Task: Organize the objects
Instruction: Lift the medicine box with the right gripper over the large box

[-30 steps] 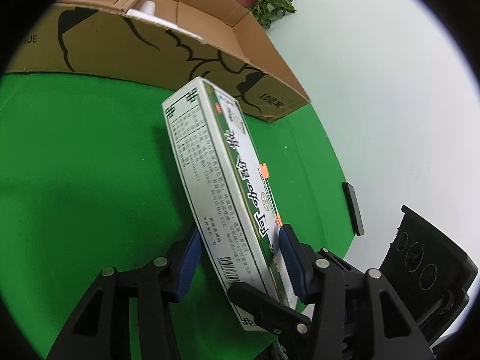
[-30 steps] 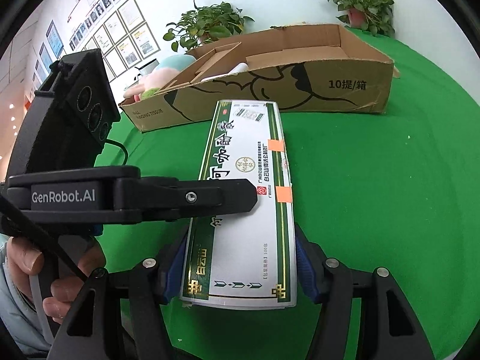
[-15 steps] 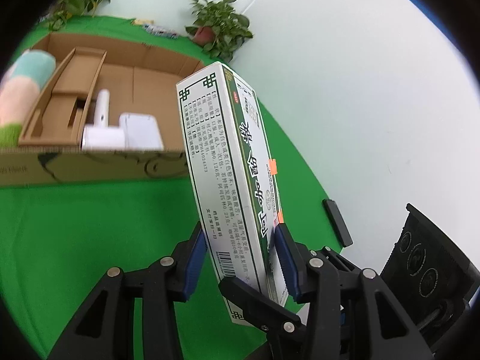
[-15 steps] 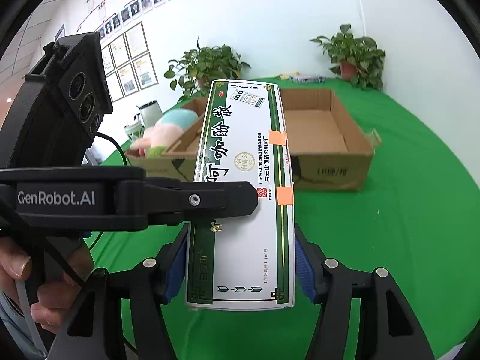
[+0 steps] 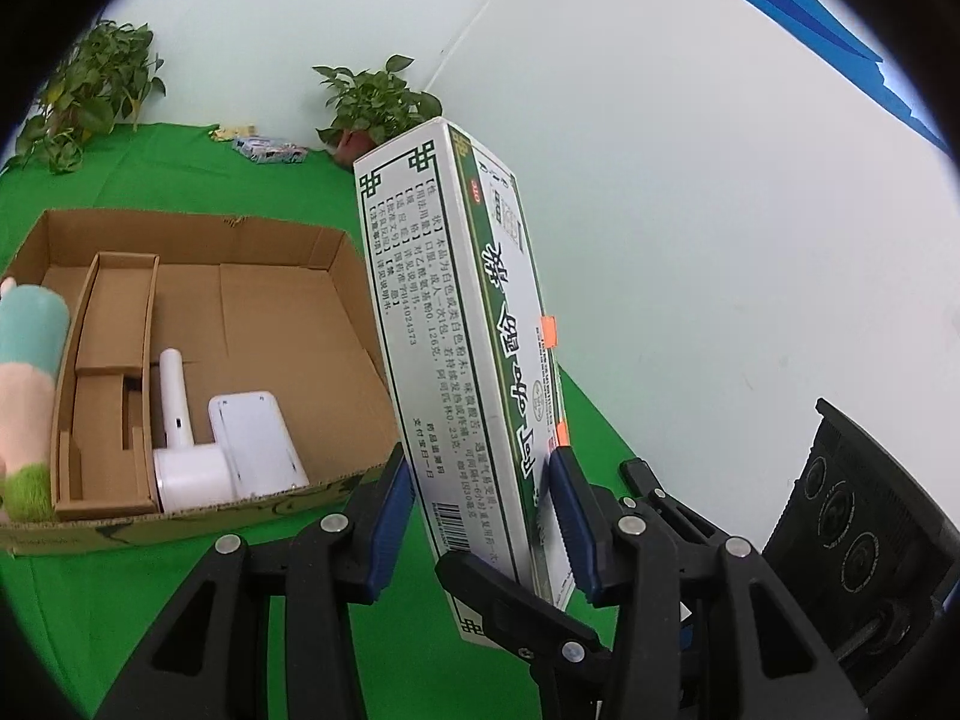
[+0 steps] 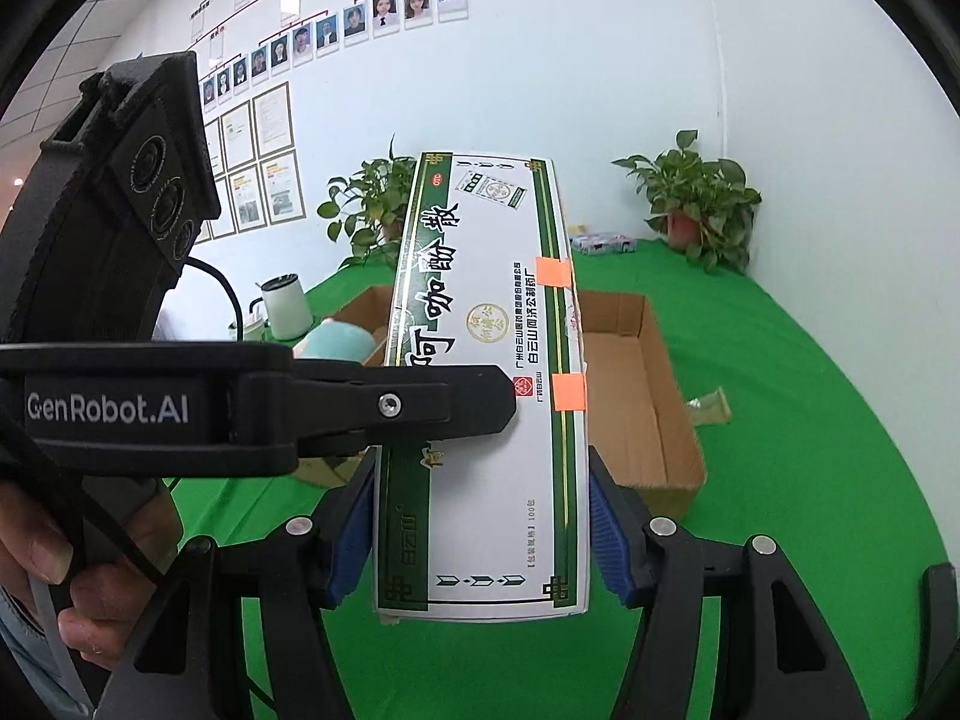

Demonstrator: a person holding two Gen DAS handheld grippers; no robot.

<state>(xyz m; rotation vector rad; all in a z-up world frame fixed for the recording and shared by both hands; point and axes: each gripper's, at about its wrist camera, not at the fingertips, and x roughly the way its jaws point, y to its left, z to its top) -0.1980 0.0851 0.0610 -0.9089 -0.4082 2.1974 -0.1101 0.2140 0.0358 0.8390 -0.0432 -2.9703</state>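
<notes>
Left wrist view: the medicine box (image 5: 480,360) rises clear of the green cloth (image 5: 90,600), and the cardboard tray (image 5: 336,312) now opens up at lower left. Both claws clamp it, left gripper (image 5: 480,516) having just tightened, right gripper (image 6: 480,534) steady. Likely next: into the tray.

Long white-green medicine box (image 6: 480,420), black Chinese lettering, two orange tape tabs on one long edge, barcode on narrow side. Held off green cloth, clamped between both claws at its near end, far end tilted up and away, above open cardboard box (image 5: 288,324) ahead of claws.
</notes>
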